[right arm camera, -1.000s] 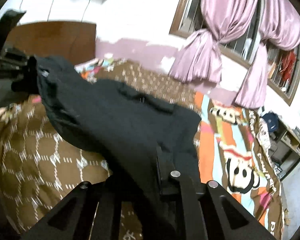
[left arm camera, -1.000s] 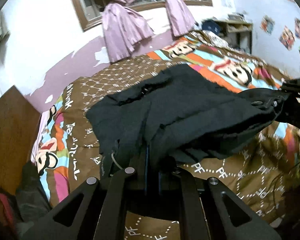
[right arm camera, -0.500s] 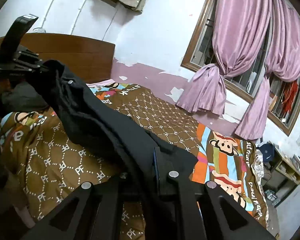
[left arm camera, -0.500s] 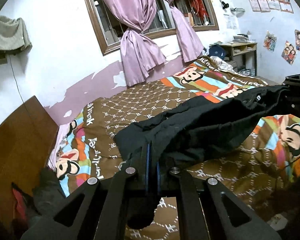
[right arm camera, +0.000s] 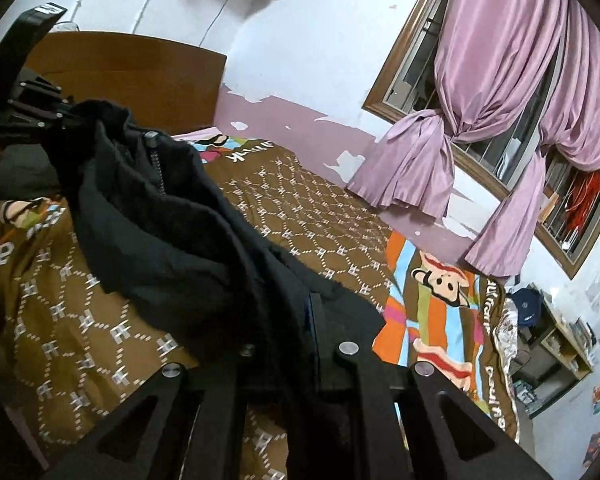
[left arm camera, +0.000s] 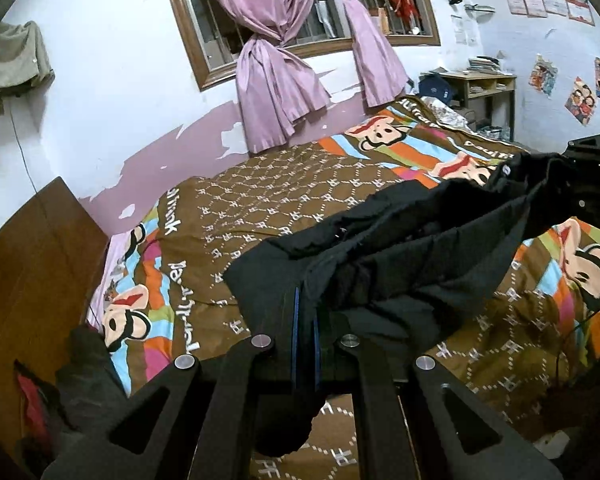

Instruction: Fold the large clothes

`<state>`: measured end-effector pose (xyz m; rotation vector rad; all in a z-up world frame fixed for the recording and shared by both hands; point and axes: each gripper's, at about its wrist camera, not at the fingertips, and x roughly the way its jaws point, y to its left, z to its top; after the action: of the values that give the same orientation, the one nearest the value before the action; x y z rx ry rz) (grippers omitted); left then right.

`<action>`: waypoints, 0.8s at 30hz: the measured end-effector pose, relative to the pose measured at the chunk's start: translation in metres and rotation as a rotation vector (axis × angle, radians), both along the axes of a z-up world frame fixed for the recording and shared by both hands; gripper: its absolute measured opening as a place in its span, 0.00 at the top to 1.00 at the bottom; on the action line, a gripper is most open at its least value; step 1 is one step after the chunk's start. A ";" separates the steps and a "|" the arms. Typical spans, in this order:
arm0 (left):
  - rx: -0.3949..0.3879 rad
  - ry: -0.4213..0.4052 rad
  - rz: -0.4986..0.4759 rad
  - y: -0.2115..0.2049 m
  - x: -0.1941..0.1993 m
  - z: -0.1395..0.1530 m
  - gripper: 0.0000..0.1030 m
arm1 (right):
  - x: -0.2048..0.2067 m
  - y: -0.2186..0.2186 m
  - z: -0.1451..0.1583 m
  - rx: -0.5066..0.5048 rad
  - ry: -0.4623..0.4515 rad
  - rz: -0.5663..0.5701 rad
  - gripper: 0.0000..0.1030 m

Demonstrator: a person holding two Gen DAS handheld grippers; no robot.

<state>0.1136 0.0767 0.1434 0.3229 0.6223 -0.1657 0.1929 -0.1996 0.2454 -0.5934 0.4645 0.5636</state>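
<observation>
A large black garment [left arm camera: 400,256] with a zipper [right arm camera: 156,168] hangs stretched between my two grippers, lifted above the bed. My left gripper [left arm camera: 306,312] is shut on one end of it; it also shows at the left edge of the right wrist view [right arm camera: 66,114]. My right gripper [right arm camera: 300,316] is shut on the other end and shows at the right edge of the left wrist view [left arm camera: 556,160]. The cloth sags in the middle and covers most of both sets of fingers.
The bed [left arm camera: 284,184] has a brown patterned cover with cartoon monkey stripes. A wooden headboard [right arm camera: 140,72] stands at one end. Pink curtains [left arm camera: 276,92] hang at the window. A shelf unit [left arm camera: 480,88] stands in the far corner. Dark clothes [left arm camera: 88,376] lie by the headboard.
Both grippers have lifted the garment off the bed and pulled it up and back. It lay spread on the cover a second ago and now hangs in the air between them.
</observation>
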 end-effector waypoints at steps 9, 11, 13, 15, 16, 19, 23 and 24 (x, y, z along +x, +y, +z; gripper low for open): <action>-0.022 -0.035 0.083 0.019 0.069 0.002 0.96 | 0.089 0.033 -0.002 -0.056 -0.001 -0.020 0.91; -0.026 -0.040 0.099 0.023 0.085 0.001 0.96 | 0.107 0.041 -0.008 -0.071 -0.005 -0.029 0.91; -0.031 -0.052 0.115 0.028 0.107 0.001 0.96 | 0.124 0.048 -0.015 -0.090 -0.015 -0.038 0.90; -0.031 -0.063 0.128 0.032 0.122 0.001 0.96 | 0.144 0.056 -0.026 -0.103 -0.022 -0.050 0.90; -0.027 -0.071 0.138 0.035 0.132 0.000 0.96 | 0.154 0.059 -0.032 -0.104 -0.019 -0.059 0.90; -0.008 -0.075 0.157 0.042 0.160 -0.006 0.96 | 0.177 0.064 -0.048 -0.088 -0.001 -0.080 0.90; 0.012 -0.064 0.171 0.048 0.189 -0.025 0.96 | 0.203 0.070 -0.075 -0.090 0.011 -0.100 0.89; 0.021 -0.059 0.172 0.049 0.197 -0.033 0.96 | 0.208 0.071 -0.081 -0.091 0.012 -0.104 0.89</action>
<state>0.3108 0.1262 0.1102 0.2916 0.5905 0.0156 0.4008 -0.1284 0.1641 -0.6492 0.5319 0.4490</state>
